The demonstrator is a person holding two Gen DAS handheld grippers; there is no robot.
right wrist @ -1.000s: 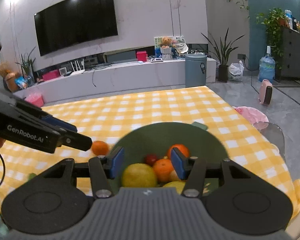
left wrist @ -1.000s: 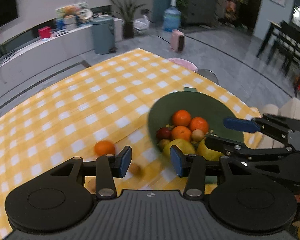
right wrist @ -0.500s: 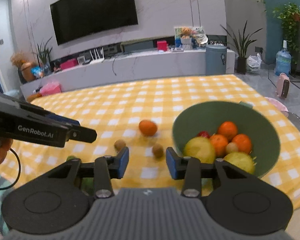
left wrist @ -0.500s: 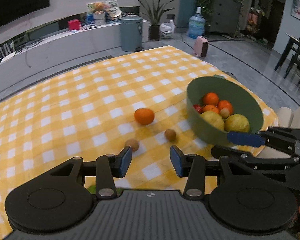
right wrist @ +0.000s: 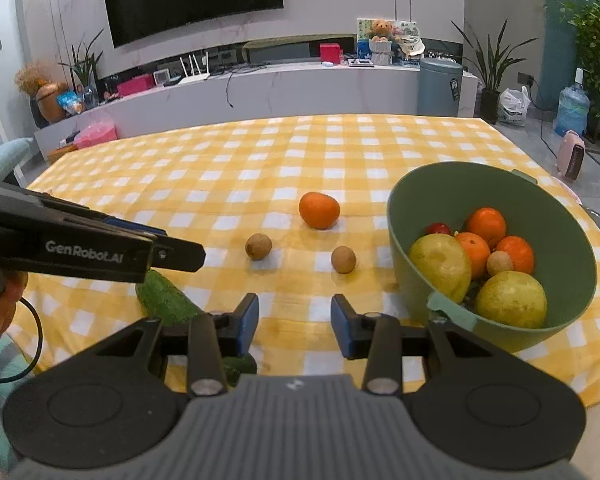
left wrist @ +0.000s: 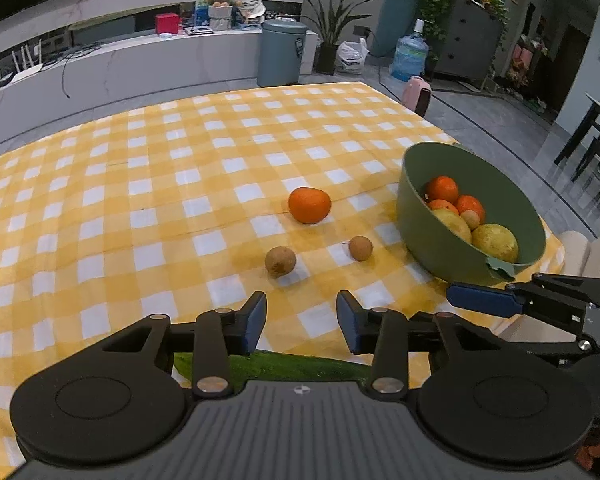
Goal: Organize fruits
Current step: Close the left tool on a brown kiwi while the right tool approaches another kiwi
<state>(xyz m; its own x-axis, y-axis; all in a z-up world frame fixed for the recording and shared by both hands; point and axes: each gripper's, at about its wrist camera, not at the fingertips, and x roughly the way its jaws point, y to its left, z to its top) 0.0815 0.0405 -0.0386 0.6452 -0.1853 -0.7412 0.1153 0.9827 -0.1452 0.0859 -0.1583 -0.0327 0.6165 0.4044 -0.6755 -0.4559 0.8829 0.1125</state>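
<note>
Both grippers hover over the near edge of the table (right wrist: 380,136), jaws parted wide and holding nothing, which suits a pause before choosing the next fruit. The left gripper (left wrist: 301,322) points at the loose fruit; the right gripper (right wrist: 294,326) sits just beside the bowl (right wrist: 420,208), which stands toward the table's right edge so fruit can be dropped in easily. It already holds oranges and two yellow fruits. Still out on the cloth, mid-table, are an orange (right wrist: 319,210) and two small brown fruits (right wrist: 259,246) (right wrist: 343,259). A green one, perhaps a cucumber (right wrist: 166,300), lies at the near edge, partly hidden.
</note>
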